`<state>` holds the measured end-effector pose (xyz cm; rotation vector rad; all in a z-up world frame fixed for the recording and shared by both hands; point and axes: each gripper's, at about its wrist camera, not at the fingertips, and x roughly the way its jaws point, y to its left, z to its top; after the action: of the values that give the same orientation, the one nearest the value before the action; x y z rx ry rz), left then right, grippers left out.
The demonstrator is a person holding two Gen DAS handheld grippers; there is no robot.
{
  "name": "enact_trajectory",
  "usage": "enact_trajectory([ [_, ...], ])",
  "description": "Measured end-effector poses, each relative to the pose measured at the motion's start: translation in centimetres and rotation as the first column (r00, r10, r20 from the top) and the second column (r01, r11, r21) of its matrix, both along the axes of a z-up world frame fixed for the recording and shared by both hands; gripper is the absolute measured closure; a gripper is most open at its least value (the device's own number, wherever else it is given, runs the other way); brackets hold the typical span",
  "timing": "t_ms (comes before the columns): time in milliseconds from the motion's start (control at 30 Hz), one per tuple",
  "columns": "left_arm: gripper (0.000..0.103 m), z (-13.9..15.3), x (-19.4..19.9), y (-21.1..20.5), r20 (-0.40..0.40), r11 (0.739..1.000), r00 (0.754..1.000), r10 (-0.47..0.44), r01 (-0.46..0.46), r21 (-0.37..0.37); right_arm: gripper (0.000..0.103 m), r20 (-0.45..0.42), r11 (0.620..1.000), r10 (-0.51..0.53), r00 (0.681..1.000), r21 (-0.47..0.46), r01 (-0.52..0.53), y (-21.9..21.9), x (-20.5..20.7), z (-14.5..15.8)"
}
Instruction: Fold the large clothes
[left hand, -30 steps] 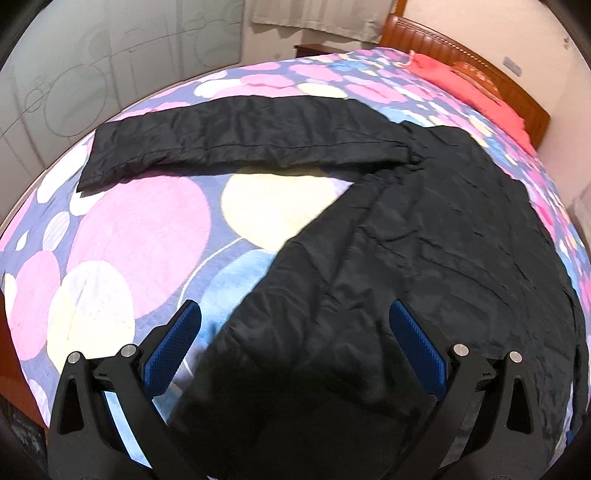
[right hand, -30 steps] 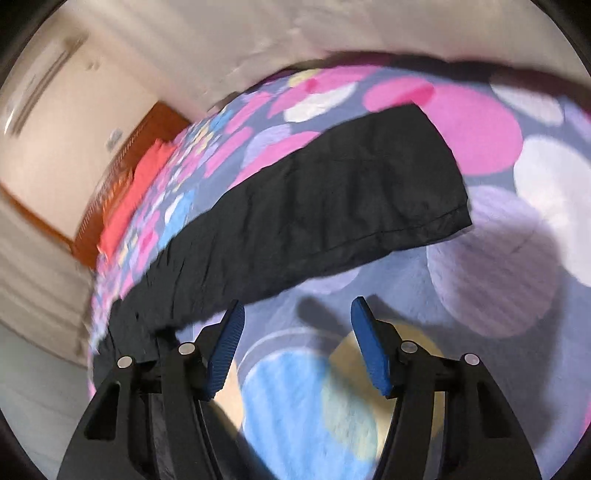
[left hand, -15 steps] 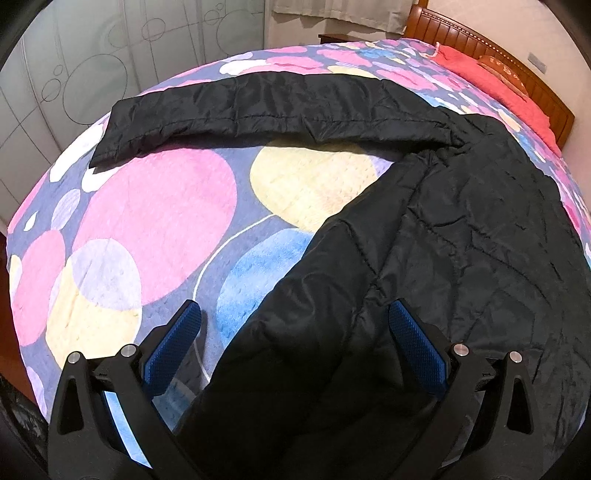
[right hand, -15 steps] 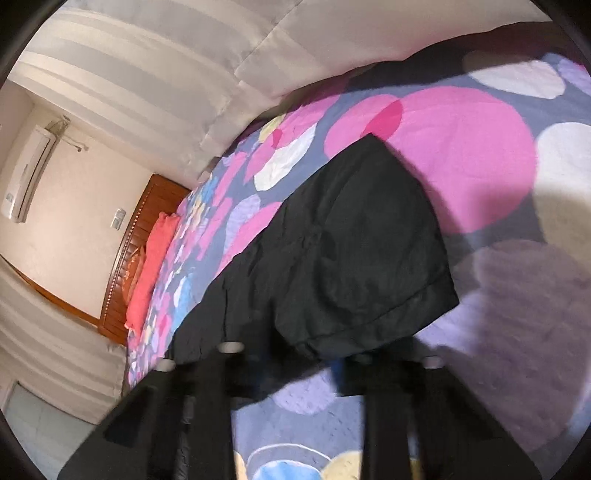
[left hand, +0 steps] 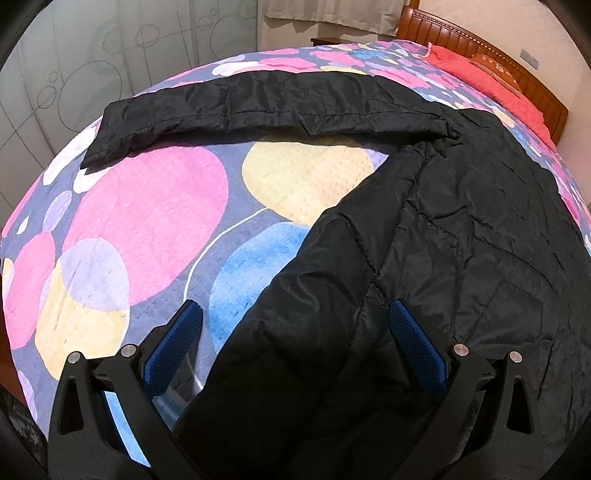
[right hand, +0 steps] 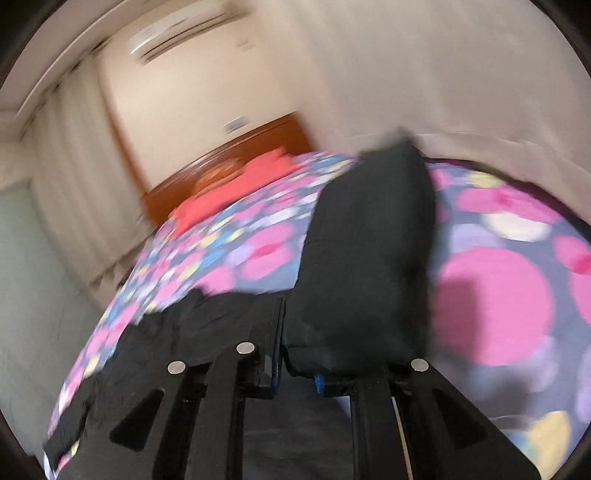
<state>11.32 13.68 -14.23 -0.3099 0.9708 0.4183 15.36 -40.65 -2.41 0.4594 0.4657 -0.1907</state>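
A black quilted jacket (left hand: pixel 461 240) lies spread on the bed. One sleeve (left hand: pixel 258 103) stretches out flat to the left across the far side. My left gripper (left hand: pixel 295 310) hangs open just above the jacket's near edge, with one blue pad over the bedspread and the other over the fabric. In the blurred right wrist view, my right gripper (right hand: pixel 295 354) is shut on the cuff end of the other sleeve (right hand: pixel 369 258). That sleeve is raised off the bed and stands up in front of the camera. The jacket body (right hand: pixel 166 343) lies below it to the left.
The bedspread (left hand: pixel 147 221) has large pink, yellow and blue circles. A red blanket (left hand: pixel 491 74) lies by the wooden headboard (left hand: pixel 480 48) at the far right. A frosted wardrobe door (left hand: pixel 92 74) stands beyond the bed's left side, with a curtain (left hand: pixel 332 14) behind.
My right gripper closed on the sleeve's cuff, then lifted and swung it up while rolling. My left gripper sank slightly toward the jacket and stayed open.
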Motion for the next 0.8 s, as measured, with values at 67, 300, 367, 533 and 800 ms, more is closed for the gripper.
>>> enact_trajectory([
  [67,0.002,-0.1,-0.2,-0.1,0.006,1.0,1.0,-0.003,0.003,0.002,0.09,-0.014,0.998,0.062,0.998,-0.019,-0.063,3.1,1.6,-0.1],
  [300,0.002,-0.3,-0.1,-0.1,0.023,1.0,1.0,-0.008,0.008,-0.001,0.09,-0.075,0.957,0.273,0.959,-0.076,-0.278,13.8,7.7,-1.2],
  [367,0.002,-0.4,-0.1,-0.1,0.026,1.0,1.0,-0.008,0.008,0.0,0.09,-0.1,0.935,0.333,0.938,-0.096,-0.342,17.1,8.9,-1.7],
  [533,0.002,-0.6,-0.2,-0.1,0.027,1.0,1.0,-0.009,0.009,0.007,0.09,-0.21,0.872,0.445,0.87,-0.119,-0.475,22.4,10.9,-4.5],
  [800,0.002,-0.7,0.0,-0.3,0.026,1.0,1.0,-0.009,0.008,0.025,0.071,-0.388,0.8,0.508,0.769,-0.117,-0.588,25.8,12.0,-9.1],
])
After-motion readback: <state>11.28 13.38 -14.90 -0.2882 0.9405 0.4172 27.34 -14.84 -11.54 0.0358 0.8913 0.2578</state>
